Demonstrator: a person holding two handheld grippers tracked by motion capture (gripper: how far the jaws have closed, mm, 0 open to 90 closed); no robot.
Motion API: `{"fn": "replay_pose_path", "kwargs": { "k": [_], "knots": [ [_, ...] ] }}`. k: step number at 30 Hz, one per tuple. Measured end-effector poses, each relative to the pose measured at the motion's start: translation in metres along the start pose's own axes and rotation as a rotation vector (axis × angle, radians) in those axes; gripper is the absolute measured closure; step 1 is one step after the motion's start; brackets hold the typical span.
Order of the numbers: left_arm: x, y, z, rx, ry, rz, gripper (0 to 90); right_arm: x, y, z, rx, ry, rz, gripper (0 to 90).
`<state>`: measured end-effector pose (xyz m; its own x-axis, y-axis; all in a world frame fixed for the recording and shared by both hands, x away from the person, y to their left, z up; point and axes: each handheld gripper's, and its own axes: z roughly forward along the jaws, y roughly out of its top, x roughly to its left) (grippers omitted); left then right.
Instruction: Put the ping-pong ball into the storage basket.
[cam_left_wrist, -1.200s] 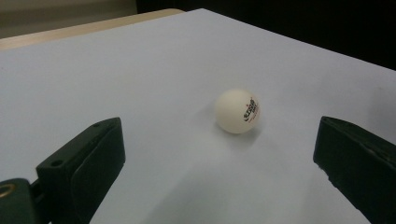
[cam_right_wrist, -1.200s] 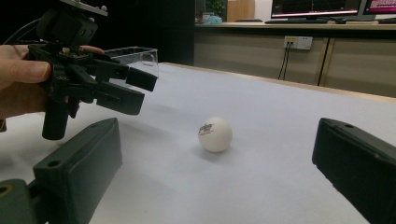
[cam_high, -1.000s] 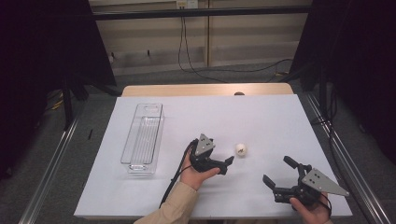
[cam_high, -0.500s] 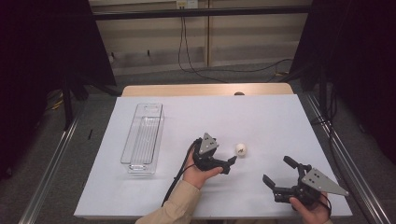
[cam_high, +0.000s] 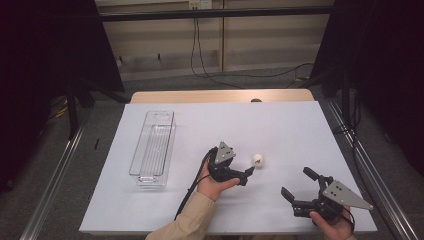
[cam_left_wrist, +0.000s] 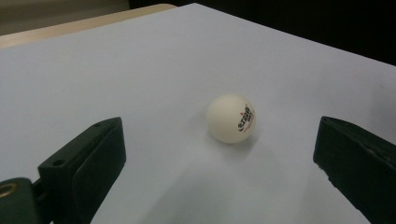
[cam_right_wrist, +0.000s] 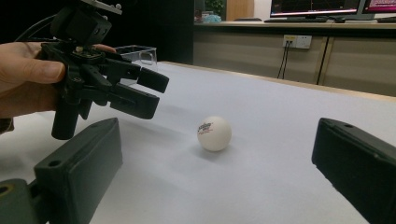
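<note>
Your left tongs (cam_high: 248, 174) point at the white ball (cam_high: 258, 160), released.

The ball sits on the white bench (cam_high: 300, 130), just ahead of your left tongs and between their spread jaws in the left gripper view (not touching either). Your right tongs (cam_high: 299, 186) hover near the bench's front edge, well apart from the ball, also released. A clear tray (cam_high: 153, 148) lies off to the left.

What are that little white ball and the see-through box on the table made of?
The ball looks like thin matte plastic, a table-tennis ball: smooth off-white shell, small printed red and black logo. The box seems to be clear hard plastic: the white table cover shows through its walls, and its edges catch glossy highlights. Glass can't be ruled out on looks alone.
</note>
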<state>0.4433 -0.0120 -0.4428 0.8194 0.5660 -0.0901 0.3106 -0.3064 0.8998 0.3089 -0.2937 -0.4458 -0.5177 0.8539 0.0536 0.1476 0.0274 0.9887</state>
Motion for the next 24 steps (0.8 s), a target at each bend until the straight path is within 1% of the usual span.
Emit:
{"fn": "replay_pose_path", "kwargs": {
  "k": [2,4,6,8,11,14,15,16,19,21,22,23,24],
  "knots": [
    [0.0,0.0,0.001,-0.001,-0.001,-0.005,2.6,0.0,0.0,0.0,-0.001,0.0,0.0,1.4],
    [0.0,0.0,0.001,0.002,-0.005,0.001,2.7,0.0,0.0,0.0,0.0,0.0,0.001,1.4],
    [-0.001,0.0,0.002,0.007,-0.006,-0.006,2.8,0.0,0.0,0.0,-0.002,0.003,0.002,1.4],
    [-0.001,0.0,0.003,0.009,0.0,-0.008,2.9,0.0,0.0,0.0,0.003,0.008,-0.008,1.4],
    [-0.002,0.001,0.004,0.013,-0.003,0.005,2.8,0.0,0.0,0.0,0.003,0.008,-0.008,1.5],
    [-0.003,0.004,0.006,0.009,-0.013,0.006,2.9,0.0,0.0,0.0,0.002,0.008,-0.007,1.5],
    [-0.004,0.004,0.006,0.011,-0.006,0.003,2.9,0.0,0.0,0.0,0.002,0.009,-0.007,1.5],
    [-0.004,0.005,0.007,0.015,-0.005,0.01,2.9,0.0,0.0,0.0,0.001,0.009,-0.008,1.5],
    [-0.004,0.006,0.009,0.019,-0.013,0.016,2.9,0.0,0.0,0.0,0.001,0.011,-0.008,1.5],
    [-0.004,0.007,0.01,0.028,-0.011,0.016,2.9,0.0,0.0,0.0,0.001,0.011,-0.011,1.6],
    [-0.005,0.007,0.011,0.023,-0.01,0.011,2.9,0.0,0.0,0.0,0.002,0.012,-0.009,1.6],
    [-0.004,0.007,0.011,0.028,-0.008,0.021,2.9,0.0,0.0,0.0,0.002,0.012,-0.009,1.6],
    [-0.004,0.007,0.012,0.031,-0.009,0.021,2.9,0.0,0.0,0.0,0.001,0.012,-0.01,1.6]
  ]
}}
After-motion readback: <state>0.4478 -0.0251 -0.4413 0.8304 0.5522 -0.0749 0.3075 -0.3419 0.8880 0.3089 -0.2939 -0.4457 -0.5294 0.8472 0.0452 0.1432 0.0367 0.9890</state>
